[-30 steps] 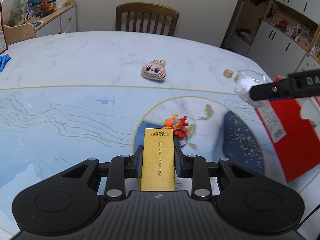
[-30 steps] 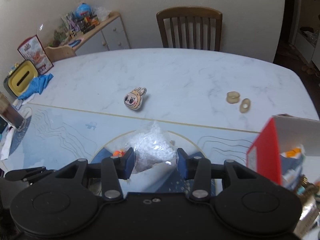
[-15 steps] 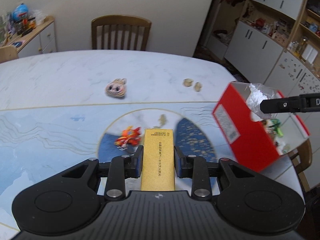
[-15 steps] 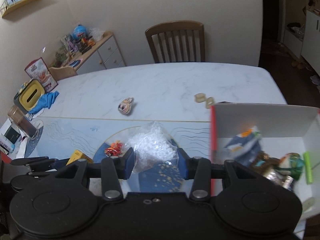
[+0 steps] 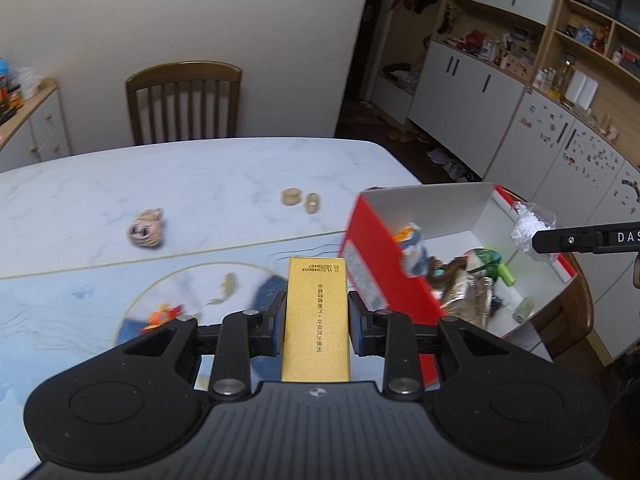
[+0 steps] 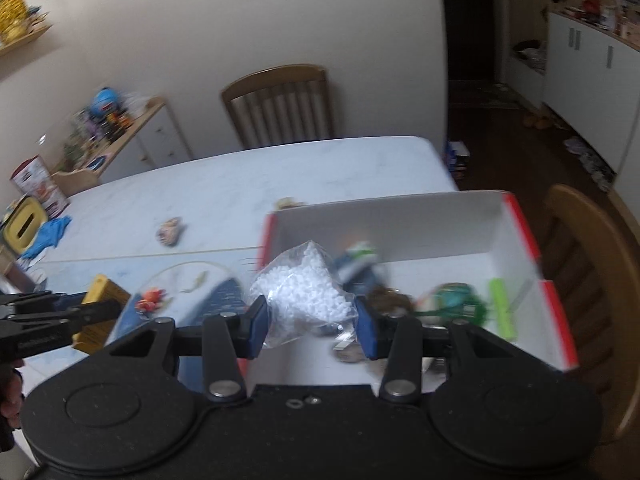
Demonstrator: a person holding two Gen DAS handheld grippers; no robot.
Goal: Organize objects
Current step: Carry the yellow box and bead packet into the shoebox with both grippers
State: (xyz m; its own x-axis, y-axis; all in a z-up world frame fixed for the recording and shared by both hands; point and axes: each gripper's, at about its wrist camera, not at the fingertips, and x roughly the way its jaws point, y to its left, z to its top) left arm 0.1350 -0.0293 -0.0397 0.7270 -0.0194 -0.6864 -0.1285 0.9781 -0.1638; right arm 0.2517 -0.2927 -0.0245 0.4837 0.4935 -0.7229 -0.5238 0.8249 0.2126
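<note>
My left gripper (image 5: 316, 322) is shut on a gold box (image 5: 316, 312) with printed text, held above the table just left of the red box (image 5: 384, 276). My right gripper (image 6: 310, 322) is shut on a clear bag of white beads (image 6: 304, 292), hanging over the red box's (image 6: 532, 240) open white inside. In the left wrist view the same bag of white beads (image 5: 532, 226) shows at the right gripper's tip over the box's right wall. In the right wrist view the gold box (image 6: 102, 294) shows at the far left.
On the table lie a plush face toy (image 5: 146, 232), two beige rings (image 5: 300, 200) and a small orange toy (image 5: 164, 314). The red box holds several items, among them a green stick (image 6: 502, 308). Wooden chairs stand behind the table (image 5: 184, 100) and at its right (image 6: 588, 248).
Both grippers have swung right and upward with their loads. The red box has come into full view, and the bead bag now hangs over its inside.
</note>
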